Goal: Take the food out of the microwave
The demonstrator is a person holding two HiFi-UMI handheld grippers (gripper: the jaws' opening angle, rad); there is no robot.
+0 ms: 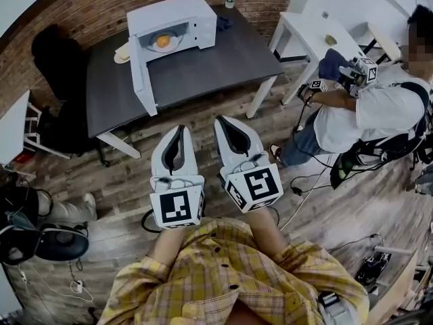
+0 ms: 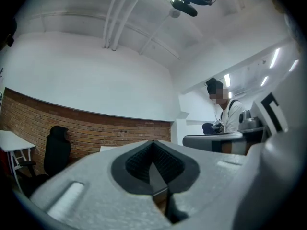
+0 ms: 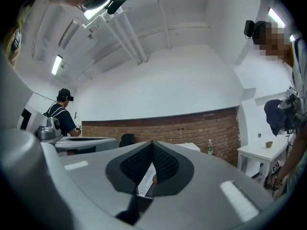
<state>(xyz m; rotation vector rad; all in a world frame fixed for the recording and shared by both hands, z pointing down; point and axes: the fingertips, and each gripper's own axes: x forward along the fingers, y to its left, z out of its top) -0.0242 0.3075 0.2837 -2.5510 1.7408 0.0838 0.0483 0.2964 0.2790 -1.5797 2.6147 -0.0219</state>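
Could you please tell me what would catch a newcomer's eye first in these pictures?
The white microwave on the dark table at top centre stands with its door open, yellow food on a plate inside. In the foreground the left claw and right claw point toward it, both shut and empty.

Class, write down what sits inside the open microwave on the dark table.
Inside the microwave lies a pale plate bearing orange food. The cavity's upper part is hidden by the microwave's own top.
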